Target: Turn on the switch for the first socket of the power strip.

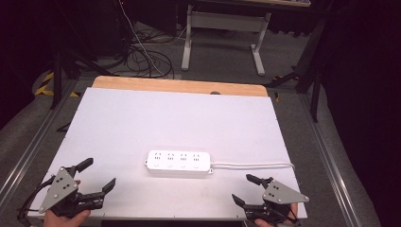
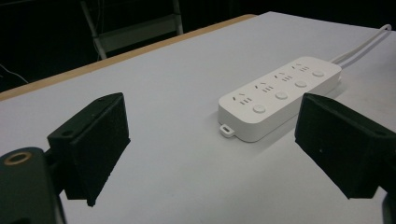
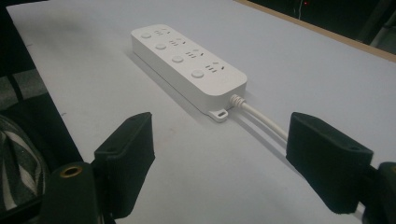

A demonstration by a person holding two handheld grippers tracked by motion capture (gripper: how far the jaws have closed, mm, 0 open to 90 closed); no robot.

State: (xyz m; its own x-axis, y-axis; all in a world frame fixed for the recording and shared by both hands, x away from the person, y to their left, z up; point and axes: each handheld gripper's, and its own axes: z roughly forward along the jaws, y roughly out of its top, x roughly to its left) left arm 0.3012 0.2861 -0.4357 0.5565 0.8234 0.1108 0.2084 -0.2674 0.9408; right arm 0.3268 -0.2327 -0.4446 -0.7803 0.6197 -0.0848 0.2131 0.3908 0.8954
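Observation:
A white power strip (image 1: pixel 178 163) with several sockets and round buttons lies flat near the middle front of the white table top (image 1: pixel 165 118). Its white cord (image 1: pixel 255 165) runs off to the right. My left gripper (image 1: pixel 100 174) rests at the front left corner, open and empty, jaws angled toward the strip. My right gripper (image 1: pixel 245 189) sits at the front right, open and empty, just in front of the cord. In the left gripper view the power strip (image 2: pixel 280 95) lies ahead between the wide jaws. In the right gripper view the power strip (image 3: pixel 187 63) lies ahead, with the cord (image 3: pixel 261 119) passing near the right jaw.
A wooden strip (image 1: pixel 179 86) edges the table's far side. Beyond it stand a white desk frame (image 1: pixel 222 33) and loose cables (image 1: pixel 146 56) on the floor. Metal rails (image 1: pixel 326 142) run along both sides of the table.

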